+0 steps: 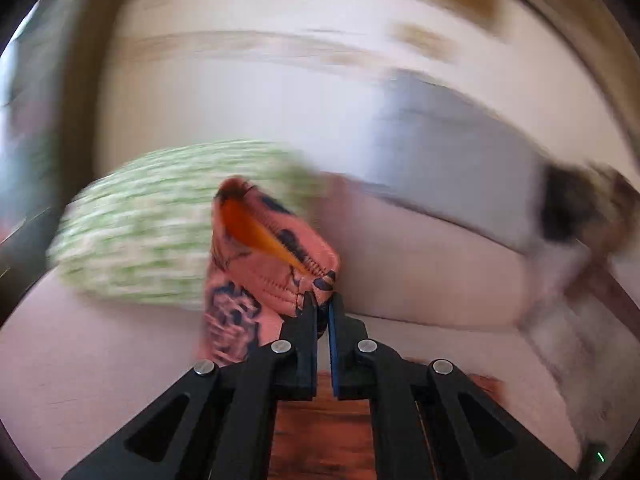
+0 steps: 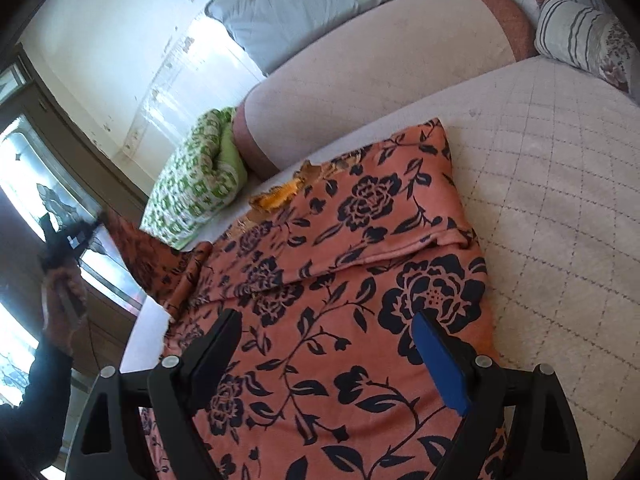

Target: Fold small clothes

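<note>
A salmon-pink garment (image 2: 360,248) with dark navy flowers and an orange lining lies spread on the bed, its top part folded over. My right gripper (image 2: 326,344) is open just above its lower part, holding nothing. My left gripper (image 1: 323,304) is shut on a hemmed edge of the same garment (image 1: 276,264) and holds it lifted; the left wrist view is motion-blurred. In the right wrist view the left gripper (image 2: 76,236) shows at the far left, in the person's hand, with a corner of the fabric raised off the bed.
The garment lies on a white quilted bed cover (image 2: 560,200). A green-and-white patterned pillow (image 2: 196,184) lies at the pink padded headboard (image 2: 360,80). A grey pillow (image 2: 312,4) and a striped cushion (image 2: 580,36) sit farther along. A window (image 2: 24,168) is at left.
</note>
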The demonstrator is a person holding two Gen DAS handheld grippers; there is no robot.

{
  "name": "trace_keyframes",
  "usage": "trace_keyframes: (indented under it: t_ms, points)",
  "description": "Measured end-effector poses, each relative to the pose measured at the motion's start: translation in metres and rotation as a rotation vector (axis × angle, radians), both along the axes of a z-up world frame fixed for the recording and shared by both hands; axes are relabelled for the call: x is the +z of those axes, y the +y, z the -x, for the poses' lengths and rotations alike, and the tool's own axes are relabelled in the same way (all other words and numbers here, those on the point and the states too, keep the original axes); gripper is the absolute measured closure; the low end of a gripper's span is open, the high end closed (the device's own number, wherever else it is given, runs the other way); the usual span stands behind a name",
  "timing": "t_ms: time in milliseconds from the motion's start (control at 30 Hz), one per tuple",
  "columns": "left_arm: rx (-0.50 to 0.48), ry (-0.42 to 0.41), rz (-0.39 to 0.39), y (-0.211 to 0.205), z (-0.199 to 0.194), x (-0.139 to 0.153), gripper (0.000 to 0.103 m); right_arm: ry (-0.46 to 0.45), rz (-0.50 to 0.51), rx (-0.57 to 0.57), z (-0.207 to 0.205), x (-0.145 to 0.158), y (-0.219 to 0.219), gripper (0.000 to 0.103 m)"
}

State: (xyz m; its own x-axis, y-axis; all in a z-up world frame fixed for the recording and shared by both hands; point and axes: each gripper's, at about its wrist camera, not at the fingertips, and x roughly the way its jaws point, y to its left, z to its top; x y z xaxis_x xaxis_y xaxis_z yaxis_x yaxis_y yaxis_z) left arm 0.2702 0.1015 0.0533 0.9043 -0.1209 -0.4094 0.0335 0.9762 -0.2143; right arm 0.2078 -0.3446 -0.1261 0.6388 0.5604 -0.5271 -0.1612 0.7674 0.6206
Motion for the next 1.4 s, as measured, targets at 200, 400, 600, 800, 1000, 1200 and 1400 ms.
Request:
trace_keyframes:
  t_ms: [200, 400, 600, 800, 1000, 1200, 1400]
  points:
    - [-0.373, 0.251, -0.024, -0.165, -0.027, -0.09, 0.043, -0.003, -0.045, -0.006, 0.003, 0.003, -0.007, 0.014]
    - [-0.223, 0.463, 0.034, -0.105, -0.014, -0.167, 0.038, 0.011, -0.064, -0.028, 0.004, 0.004, -0.015, 0.014]
    - [0.081, 0.443, -0.052, 0.032, 0.028, -0.173, 0.038, 0.037, -0.103, 0.009, -0.028, 0.023, -0.001, 0.014]
    - [0.138, 0.467, -0.055, 0.063, 0.036, -0.202, 0.038, 0.201, -0.047, 0.071, -0.139, 0.009, 0.055, 0.015]
    - [0.126, 0.483, -0.099, 0.048, 0.009, -0.232, 0.038, 0.294, 0.243, 0.107, -0.175, -0.009, 0.111, 0.088]
    - [0.132, 0.457, -0.111, 0.049, 0.013, -0.235, 0.038, 0.037, 0.527, 0.018, -0.139, 0.064, 0.113, 0.094]
    - [0.144, 0.395, -0.077, 0.057, 0.021, -0.21, 0.038, 0.222, 0.495, -0.003, -0.152, 0.0, 0.079, 0.065]
